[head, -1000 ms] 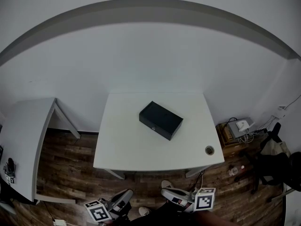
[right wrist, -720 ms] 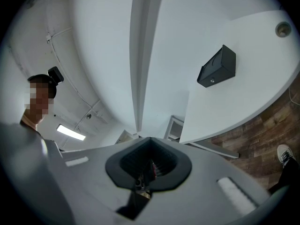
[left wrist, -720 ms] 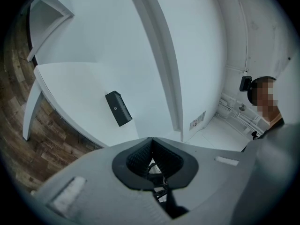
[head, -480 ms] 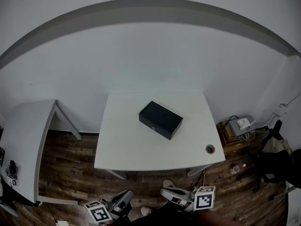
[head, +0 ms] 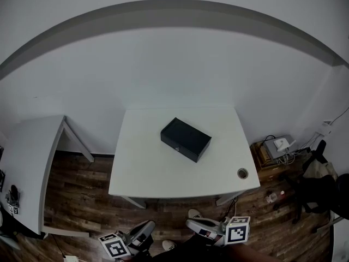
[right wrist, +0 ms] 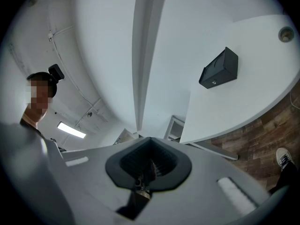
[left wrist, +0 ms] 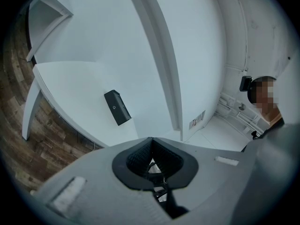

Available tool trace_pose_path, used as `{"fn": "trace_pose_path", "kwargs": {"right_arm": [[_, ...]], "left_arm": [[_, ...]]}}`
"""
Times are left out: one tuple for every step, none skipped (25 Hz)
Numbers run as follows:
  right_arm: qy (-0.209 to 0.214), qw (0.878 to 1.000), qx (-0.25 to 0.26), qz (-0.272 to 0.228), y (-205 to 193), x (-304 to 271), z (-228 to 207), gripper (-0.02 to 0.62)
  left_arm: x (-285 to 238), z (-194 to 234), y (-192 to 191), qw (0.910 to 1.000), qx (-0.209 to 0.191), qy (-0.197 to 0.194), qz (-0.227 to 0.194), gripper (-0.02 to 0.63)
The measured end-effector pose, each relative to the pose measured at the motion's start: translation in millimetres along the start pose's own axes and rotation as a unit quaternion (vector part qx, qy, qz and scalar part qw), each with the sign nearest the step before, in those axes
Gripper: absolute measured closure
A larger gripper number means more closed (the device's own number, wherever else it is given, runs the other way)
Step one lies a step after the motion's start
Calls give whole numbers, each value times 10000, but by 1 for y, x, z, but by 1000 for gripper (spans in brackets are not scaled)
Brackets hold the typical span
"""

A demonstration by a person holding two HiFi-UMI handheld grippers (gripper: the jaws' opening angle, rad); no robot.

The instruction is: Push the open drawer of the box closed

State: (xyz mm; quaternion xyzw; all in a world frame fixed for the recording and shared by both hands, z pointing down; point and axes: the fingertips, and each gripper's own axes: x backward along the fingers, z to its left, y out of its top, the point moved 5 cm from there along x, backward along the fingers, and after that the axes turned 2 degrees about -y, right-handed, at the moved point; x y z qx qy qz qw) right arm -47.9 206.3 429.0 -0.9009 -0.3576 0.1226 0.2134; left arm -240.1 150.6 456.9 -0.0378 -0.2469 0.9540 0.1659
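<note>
A black box (head: 186, 140) lies at an angle on the middle of the white table (head: 142, 173). A small round pull (head: 175, 144) shows on its near long face, and that drawer front looks flush with the box. Both grippers are held low in front of the table, far from the box. My left gripper (head: 148, 224) and right gripper (head: 191, 221) are shut with nothing between the jaws. The left gripper view shows the shut left gripper (left wrist: 151, 143) and the box (left wrist: 117, 107) far off. In the right gripper view the right gripper (right wrist: 149, 144) is shut and the box (right wrist: 219, 69) is distant.
A round cable hole (head: 242, 173) sits near the table's front right corner. A second white table (head: 27, 162) stands at the left. Wooden floor (head: 76, 201) lies between them. A low stand with cables (head: 275, 149) and a black chair (head: 322, 192) are at the right.
</note>
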Motion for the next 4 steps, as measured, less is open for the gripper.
{"fn": "trace_pose_path", "kwargs": {"right_arm": [[6, 10000, 2, -2, 0, 0, 0, 592], [13, 10000, 4, -1, 0, 1, 1, 592], [19, 10000, 7, 4, 0, 1, 1, 592], [26, 10000, 10, 10, 0, 1, 1, 592]], "left_arm": [[0, 0, 0, 10000, 0, 6, -9, 606], [1, -1, -1, 10000, 2, 11, -18, 606], [1, -1, -1, 10000, 4, 16, -28, 606], [1, -2, -2, 10000, 7, 21, -38, 606]]}}
